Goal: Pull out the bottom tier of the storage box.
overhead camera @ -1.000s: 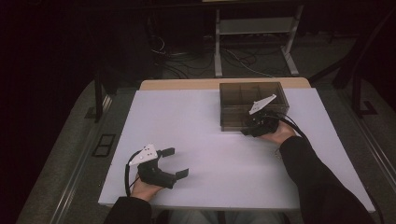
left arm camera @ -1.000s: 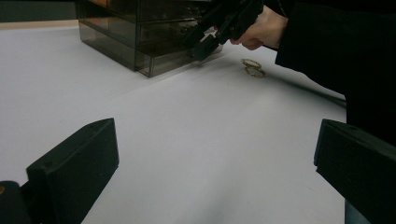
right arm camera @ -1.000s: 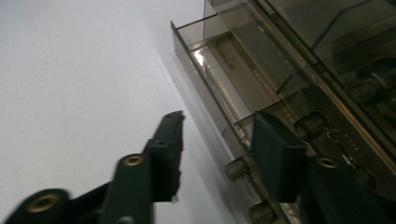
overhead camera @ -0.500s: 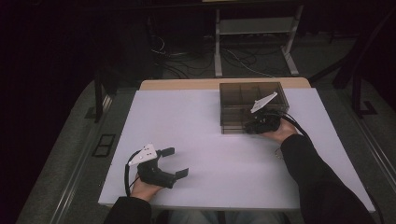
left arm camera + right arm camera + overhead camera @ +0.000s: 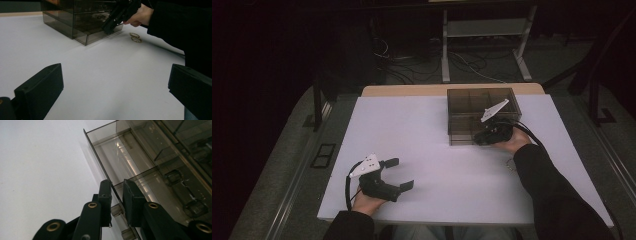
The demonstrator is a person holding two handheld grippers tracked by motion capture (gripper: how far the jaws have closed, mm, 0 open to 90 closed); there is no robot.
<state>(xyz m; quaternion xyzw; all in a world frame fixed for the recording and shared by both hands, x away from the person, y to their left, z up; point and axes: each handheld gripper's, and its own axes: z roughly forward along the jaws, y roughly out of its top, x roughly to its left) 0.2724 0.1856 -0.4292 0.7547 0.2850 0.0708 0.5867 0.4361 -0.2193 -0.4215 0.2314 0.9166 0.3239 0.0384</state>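
A smoky see-through drawer box (image 5: 482,107) stands at the far right of the white table (image 5: 427,130). Its bottom drawer (image 5: 125,157) sticks out a little. My right gripper (image 5: 117,195) straddles the drawer's thin front wall. Its jaws have just been closing and now pinch the small clear handle (image 5: 117,210) there. From above, the right gripper (image 5: 486,136) sits against the box's near face. In the left gripper view the right gripper (image 5: 108,30) touches the drawer's front edge. My left gripper (image 5: 399,173) rests near the table's front left. The left gripper (image 5: 115,75) is open, with nothing between its jaws.
Two small gold rings (image 5: 135,37) lie on the table just right of the box, close to the right hand. A white shelf frame (image 5: 484,45) and cables stand on the floor beyond the table. A dark sleeve (image 5: 557,200) crosses the near right.
The right gripper's jaws have drawn closer together at the box's front. Both hands stay where they were, and the left gripper is unchanged.
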